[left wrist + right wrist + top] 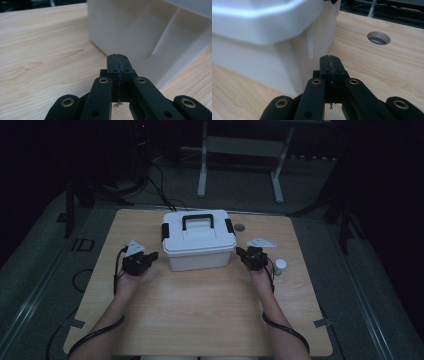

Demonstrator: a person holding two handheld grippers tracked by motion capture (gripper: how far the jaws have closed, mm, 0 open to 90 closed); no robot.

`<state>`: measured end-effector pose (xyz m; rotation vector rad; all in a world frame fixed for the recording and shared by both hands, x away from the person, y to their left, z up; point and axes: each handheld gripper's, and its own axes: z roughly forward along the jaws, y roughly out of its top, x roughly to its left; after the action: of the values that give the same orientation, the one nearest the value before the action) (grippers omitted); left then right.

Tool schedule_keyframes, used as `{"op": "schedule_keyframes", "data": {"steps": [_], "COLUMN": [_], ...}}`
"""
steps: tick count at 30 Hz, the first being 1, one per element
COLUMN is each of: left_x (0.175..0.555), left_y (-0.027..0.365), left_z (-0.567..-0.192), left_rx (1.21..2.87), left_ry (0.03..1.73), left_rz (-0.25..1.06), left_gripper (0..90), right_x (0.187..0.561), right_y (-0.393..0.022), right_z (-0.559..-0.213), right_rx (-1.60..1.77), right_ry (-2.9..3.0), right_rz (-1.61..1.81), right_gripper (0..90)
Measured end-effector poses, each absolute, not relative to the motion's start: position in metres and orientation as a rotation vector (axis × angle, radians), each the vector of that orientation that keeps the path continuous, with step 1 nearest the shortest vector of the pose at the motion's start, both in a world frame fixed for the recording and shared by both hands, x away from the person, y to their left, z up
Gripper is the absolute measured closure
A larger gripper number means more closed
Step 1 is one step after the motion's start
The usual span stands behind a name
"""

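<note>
A white plastic box (199, 240) with a black handle and black side latches stands at the middle of the wooden table (200, 315), lid down. My left gripper (154, 254) is at the box's left side, shut with nothing between its jaws. In the left gripper view the shut tips (117, 56) point at the box's lower wall (130, 32), close to it. My right gripper (239, 251) is at the box's right side, also shut and empty. Its tips (329, 58) point at the box's corner (287, 62) under the lid rim.
A small white bottle (280, 266) stands right of my right hand. A round cable hole (239, 227) is in the table behind the box, also seen from the right gripper as the hole (378, 38). A metal frame's legs (240, 165) stand on the floor beyond the table.
</note>
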<state>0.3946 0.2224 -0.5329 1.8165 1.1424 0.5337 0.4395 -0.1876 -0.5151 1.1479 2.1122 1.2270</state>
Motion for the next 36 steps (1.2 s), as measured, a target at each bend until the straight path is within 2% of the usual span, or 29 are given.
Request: {"op": "schedule_keyframes", "data": {"steps": [11, 13, 36], "left_x": [0.405, 0.406, 0.401], "left_y": [0.202, 0.199, 0.200], "left_z": [-0.533, -0.533, -0.530], "left_rx": [1.830, 1.838, 1.869], "left_ry": [1.103, 1.106, 1.093], "left_rz": [0.473, 0.502, 0.474], "left_gripper": [89.2, 89.3, 89.6], "right_x": [0.449, 0.449, 0.439], "right_y": [-0.176, -0.176, -0.174], "right_z": [-0.520, -0.521, -0.520], "right_rx": [1.169, 1.179, 1.178], "right_ry": [2.136, 2.129, 2.141], "right_rz": [1.214, 1.222, 1.242], "right_gripper": [90.0, 90.0, 90.0]}}
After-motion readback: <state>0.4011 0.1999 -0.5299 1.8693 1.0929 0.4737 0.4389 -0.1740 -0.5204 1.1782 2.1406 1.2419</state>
